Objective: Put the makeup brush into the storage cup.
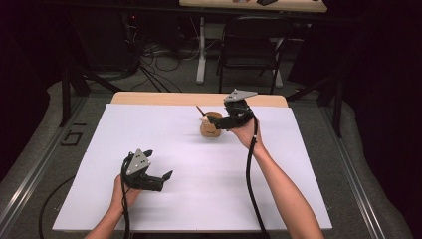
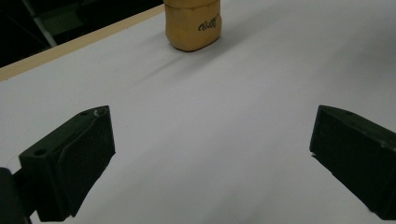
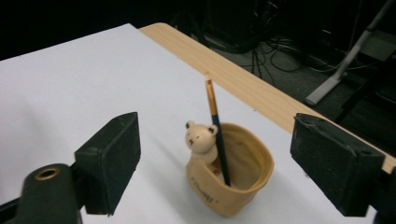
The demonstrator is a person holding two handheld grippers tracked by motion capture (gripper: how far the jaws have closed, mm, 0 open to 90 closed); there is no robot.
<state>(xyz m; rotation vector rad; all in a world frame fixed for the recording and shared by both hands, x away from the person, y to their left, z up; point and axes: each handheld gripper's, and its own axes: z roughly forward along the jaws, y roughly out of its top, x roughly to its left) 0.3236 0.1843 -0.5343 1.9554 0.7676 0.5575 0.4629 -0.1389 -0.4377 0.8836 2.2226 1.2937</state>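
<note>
A tan pen holder (image 1: pixel 210 127) (image 2: pixel 192 24) (image 3: pixel 231 172) with a small bear figure (image 3: pixel 201 137) on its rim stands on the white sheet near the table's far edge. A pencil (image 3: pixel 216 132) (image 1: pixel 200 110) leans inside it, tip down. My right gripper (image 1: pixel 215 121) (image 3: pixel 215 161) hovers just right of and above the holder, jaws open wide, nothing between the pads. My left gripper (image 1: pixel 167 177) (image 2: pixel 212 154) rests near the front left of the sheet, open and holding nothing, pointing toward the holder.
The white sheet (image 1: pixel 164 149) covers most of the wooden table (image 1: pixel 149 98). Beyond the far edge stand a black chair (image 1: pixel 251 45) and a desk leg (image 1: pixel 201 50), with cables on the floor. A cable (image 1: pixel 250 174) trails from the right gripper along the forearm.
</note>
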